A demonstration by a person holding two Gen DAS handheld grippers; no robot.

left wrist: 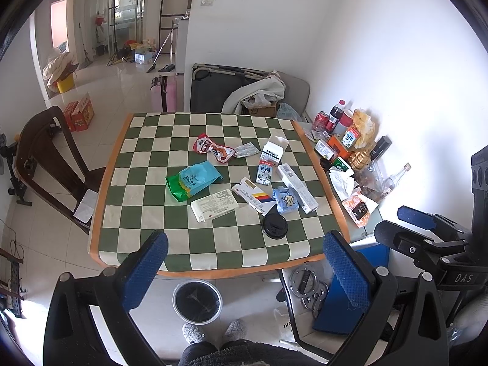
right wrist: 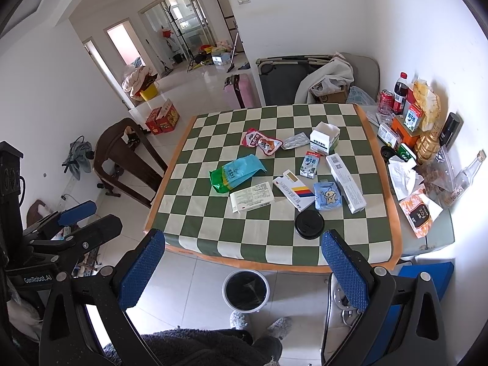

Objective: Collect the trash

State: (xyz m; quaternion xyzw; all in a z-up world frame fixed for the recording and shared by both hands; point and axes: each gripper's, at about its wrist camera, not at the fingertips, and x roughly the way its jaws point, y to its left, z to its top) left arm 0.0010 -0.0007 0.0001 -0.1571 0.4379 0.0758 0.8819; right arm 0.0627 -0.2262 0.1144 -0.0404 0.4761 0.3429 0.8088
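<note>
On the right tool (left wrist: 427, 228), "DAS" is legible.

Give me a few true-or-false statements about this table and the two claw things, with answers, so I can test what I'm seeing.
1. Both grippers, left and right, are open and hold nothing. True.
2. The black cup lid lies on the checkered cloth near its front edge. True.
3. The bin stands on the table. False: it stands on the floor in front of the table.
4. The teal and green bag is already in the bin. False: it lies on the cloth.
5. The cola bottle stands upright by the wall. True.
</note>
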